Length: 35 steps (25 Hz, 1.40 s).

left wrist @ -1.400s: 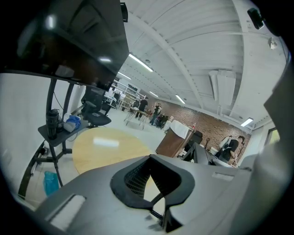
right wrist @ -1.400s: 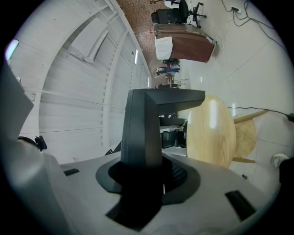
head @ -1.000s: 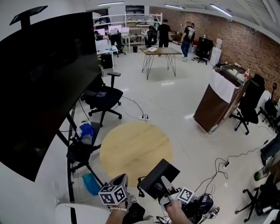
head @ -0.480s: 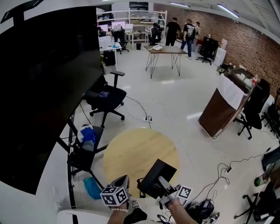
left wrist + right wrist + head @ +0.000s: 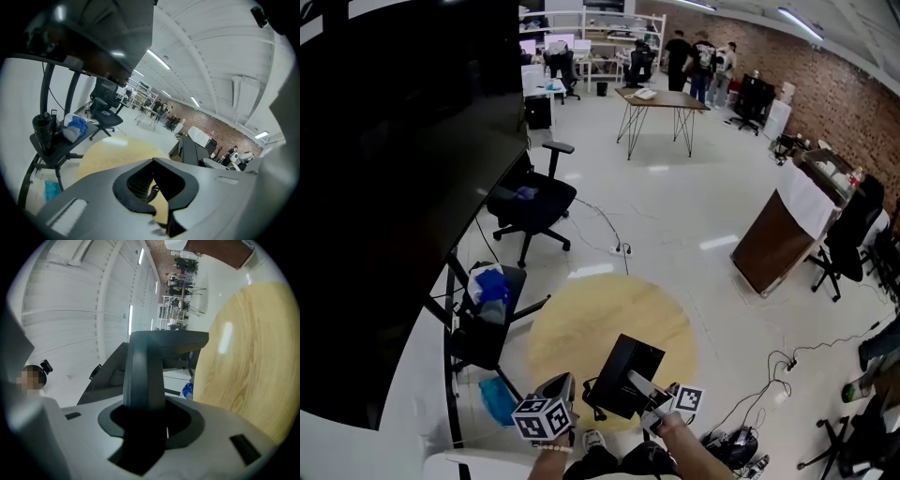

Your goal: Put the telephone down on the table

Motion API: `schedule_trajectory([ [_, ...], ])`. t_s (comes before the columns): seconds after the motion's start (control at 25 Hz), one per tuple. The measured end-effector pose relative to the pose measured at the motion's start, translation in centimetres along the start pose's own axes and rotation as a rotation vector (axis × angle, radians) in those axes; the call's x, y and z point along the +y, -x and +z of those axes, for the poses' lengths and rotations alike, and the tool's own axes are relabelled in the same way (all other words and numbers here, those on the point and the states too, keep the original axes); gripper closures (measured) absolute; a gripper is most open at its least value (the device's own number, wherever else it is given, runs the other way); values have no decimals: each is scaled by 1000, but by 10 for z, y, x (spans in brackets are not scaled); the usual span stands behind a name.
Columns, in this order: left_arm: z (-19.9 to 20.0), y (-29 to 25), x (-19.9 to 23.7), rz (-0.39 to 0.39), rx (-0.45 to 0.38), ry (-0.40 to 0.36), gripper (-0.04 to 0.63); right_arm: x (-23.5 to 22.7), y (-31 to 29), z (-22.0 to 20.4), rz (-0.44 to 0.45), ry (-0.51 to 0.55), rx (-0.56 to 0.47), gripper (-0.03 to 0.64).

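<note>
A black screen (image 5: 394, 187) fills the left side and upper left of the head view. Low in the centre of that view lies a round wooden table (image 5: 581, 319). A brown lectern (image 5: 769, 239) with a white cover stands at right, and a black office chair (image 5: 530, 202) stands above and left of the table. A black side stand (image 5: 483, 328) just left of the table carries a blue cloth (image 5: 487, 281).

The black telephone (image 5: 623, 370) sits tilted over the table's near rim, at the lower centre of the frame. It is clamped in the right gripper (image 5: 639, 386). I cannot tell whether its underside touches the wood. In the right gripper view both jaws press on an upright grey part of the telephone (image 5: 145, 362), with the table's top (image 5: 248, 357) at right.

The left gripper (image 5: 558, 389) hovers just left of the telephone, at the lower left of the table. Its own view shows its jaws a little apart and holding nothing. The telephone's coiled cord (image 5: 151, 187) shows through the gap.

The marker cube (image 5: 542, 419) on the left gripper and the one (image 5: 686, 399) on the right bear black-and-white square patterns, not letters.
</note>
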<state>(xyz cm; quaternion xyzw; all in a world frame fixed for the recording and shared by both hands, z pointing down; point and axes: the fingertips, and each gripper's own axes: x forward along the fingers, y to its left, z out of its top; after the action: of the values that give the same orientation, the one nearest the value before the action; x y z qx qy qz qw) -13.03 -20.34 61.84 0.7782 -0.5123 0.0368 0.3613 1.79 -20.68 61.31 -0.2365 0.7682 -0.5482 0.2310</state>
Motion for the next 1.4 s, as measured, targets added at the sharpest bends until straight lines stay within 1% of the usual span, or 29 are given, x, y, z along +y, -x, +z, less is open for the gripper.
schedule_trajectory([
  [0.2, -5, 1, 15, 25, 11, 30, 611, -14, -28, -7, 25, -5, 103, 445],
  [0.36, -14, -1, 22, 45, 25, 46, 611, -36, -42, -10, 34, -9, 168, 445],
  [0.44, -18, -2, 25, 55, 35, 52, 611, -50, -48, -12, 24, -9, 202, 445],
  [0.56, -25, -7, 28, 72, 49, 72, 611, -74, -53, -12, -6, 14, 272, 445],
  [0.76, -33, -22, 30, 86, 75, 83, 611, -102, -64, -14, -15, 82, 412, 444],
  [0.84, -36, -29, 29, 92, 86, 91, 611, -113, -64, -15, -20, 86, 450, 445],
  [1.0, -37, -47, 29, 95, 106, 89, 611, -137, -61, -6, -61, 66, 463, 445],
  [1.2, -37, -72, 23, 96, 134, 78, 611, -150, -59, 4, -69, 48, 466, 445],
  [1.4, -38, -81, 14, 89, 146, 72, 611, -165, -55, 4, -93, 86, 498, 443],
])
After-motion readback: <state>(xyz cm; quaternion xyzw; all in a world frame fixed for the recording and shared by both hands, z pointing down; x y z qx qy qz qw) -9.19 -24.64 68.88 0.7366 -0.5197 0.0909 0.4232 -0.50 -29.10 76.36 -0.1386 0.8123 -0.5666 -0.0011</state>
